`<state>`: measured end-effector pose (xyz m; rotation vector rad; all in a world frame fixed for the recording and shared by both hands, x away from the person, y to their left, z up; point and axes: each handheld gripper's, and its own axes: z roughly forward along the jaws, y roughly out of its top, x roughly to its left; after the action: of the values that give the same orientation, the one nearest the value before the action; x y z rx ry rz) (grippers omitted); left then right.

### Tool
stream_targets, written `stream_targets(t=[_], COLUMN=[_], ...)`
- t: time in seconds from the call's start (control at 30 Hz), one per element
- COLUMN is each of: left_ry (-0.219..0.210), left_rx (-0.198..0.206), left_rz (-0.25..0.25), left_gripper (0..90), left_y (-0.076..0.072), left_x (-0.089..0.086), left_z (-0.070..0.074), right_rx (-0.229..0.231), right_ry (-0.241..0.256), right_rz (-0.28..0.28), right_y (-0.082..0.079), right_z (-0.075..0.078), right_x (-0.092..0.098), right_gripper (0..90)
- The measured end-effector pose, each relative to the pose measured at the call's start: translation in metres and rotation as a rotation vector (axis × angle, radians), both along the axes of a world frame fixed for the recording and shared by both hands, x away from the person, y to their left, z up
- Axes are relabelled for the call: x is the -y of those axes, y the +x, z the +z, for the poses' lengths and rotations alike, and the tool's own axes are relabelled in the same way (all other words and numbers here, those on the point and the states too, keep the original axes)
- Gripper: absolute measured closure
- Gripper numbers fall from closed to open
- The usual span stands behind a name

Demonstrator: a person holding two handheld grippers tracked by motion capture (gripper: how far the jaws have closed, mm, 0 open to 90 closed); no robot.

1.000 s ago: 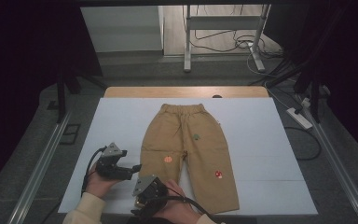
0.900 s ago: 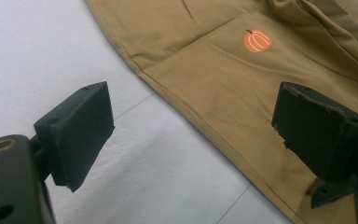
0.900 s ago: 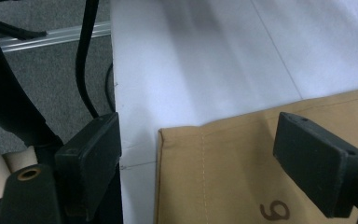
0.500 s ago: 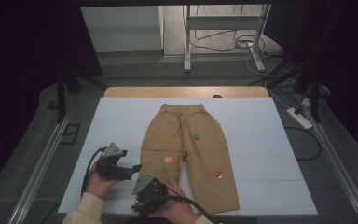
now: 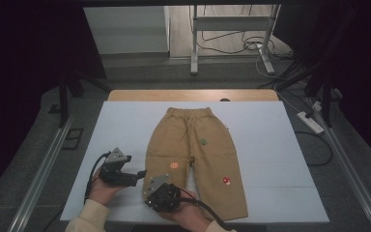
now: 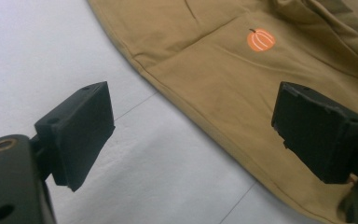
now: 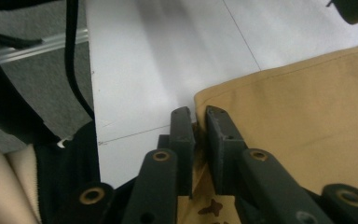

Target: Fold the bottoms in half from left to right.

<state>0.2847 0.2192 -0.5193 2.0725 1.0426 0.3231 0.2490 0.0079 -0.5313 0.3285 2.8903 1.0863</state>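
Trousers (image 5: pixel 196 159): tan, flat on white table (image 5: pixel 125 125).
Left gripper (image 5: pixel 137 175): jaws spread, 9 o'clock of leg.
Right gripper (image 7: pixel 196 125): pinching hem corner.

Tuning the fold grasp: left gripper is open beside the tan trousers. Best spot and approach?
Take the outer side seam of the tan cotton trousers, below the orange pumpkin patch. Bring the left gripper in low from the white mat side: that edge lies flat and free. The right gripper has the hem corner pinched.
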Motion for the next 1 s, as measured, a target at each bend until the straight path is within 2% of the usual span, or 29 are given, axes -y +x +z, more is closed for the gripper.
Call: stream_targets(t=[0.2,0.4,0.77,1.0], left_ry=[0.013,0.018,0.004,0.025], left_rx=[0.006,0.007,0.006,-0.002], left_rz=[0.013,0.021,0.04,0.034], left_gripper=[13.0,13.1,13.7,13.7], left_y=[0.003,0.007,0.02,0.028], left_x=[0.001,0.003,0.004,0.009], left_z=[0.0,0.0,0.001,0.002], right_rx=[0.008,-0.038,-0.025,-0.037], right_ry=[0.006,0.047,0.046,0.055], right_rz=[0.046,0.056,0.068,0.065], right_y=[0.0,0.006,0.006,0.006], right_z=[0.001,0.004,0.007,0.004], right_x=[0.006,0.012,0.012,0.012], right_gripper=[84.5,85.6,85.8,85.8])
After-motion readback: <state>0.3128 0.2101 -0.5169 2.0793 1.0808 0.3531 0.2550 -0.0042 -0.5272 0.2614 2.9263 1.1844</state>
